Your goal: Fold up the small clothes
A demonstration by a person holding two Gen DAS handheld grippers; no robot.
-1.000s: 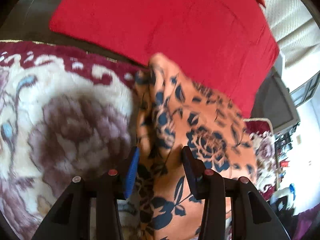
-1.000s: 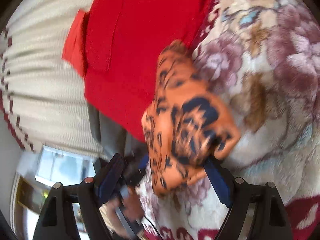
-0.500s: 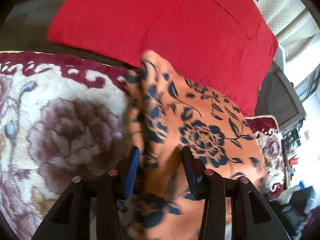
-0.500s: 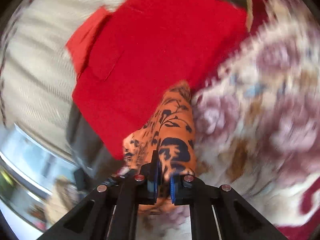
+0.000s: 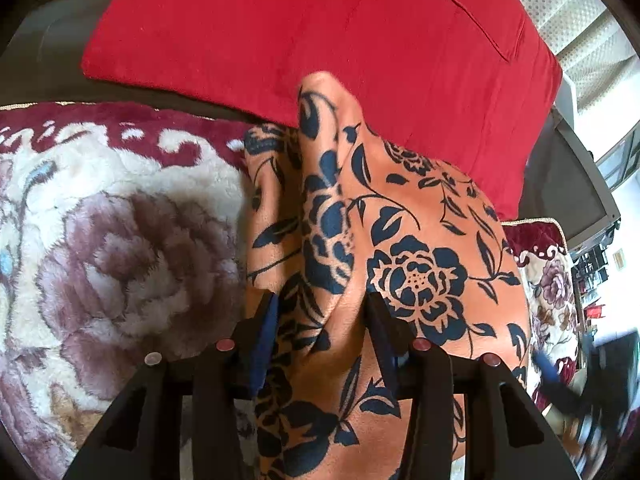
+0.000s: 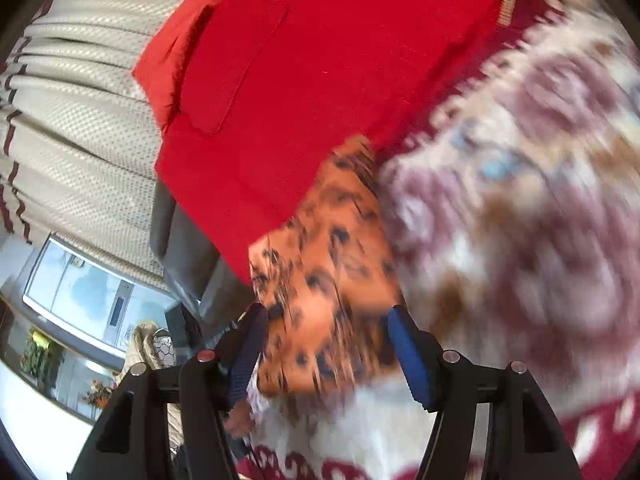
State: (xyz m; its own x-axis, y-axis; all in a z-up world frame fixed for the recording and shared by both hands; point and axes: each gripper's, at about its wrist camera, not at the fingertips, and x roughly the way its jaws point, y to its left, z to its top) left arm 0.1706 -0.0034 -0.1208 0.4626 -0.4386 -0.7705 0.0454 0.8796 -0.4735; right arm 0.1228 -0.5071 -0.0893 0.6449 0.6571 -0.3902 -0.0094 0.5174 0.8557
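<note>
An orange garment with a dark blue flower print [image 5: 404,256] lies bunched on a plush floral blanket [image 5: 120,232]. In the left wrist view my left gripper [image 5: 320,320] stands open, its blue-padded jaws either side of a raised fold of the garment. In the right wrist view, which is motion-blurred, the same garment [image 6: 332,280] lies between the jaws of my right gripper [image 6: 328,344], which is open wide and holds nothing.
A large red cushion [image 5: 320,36] leans just behind the garment, also seen in the right wrist view [image 6: 320,80]. Cream curtains [image 6: 80,128] hang behind it. The blanket [image 6: 520,220] spreads to the right. A window and room clutter lie beyond the sofa edge.
My right gripper was shut on the garment half a second ago and has now opened wide, letting it go. My left gripper stays open over the fold; the garment has spread a little.
</note>
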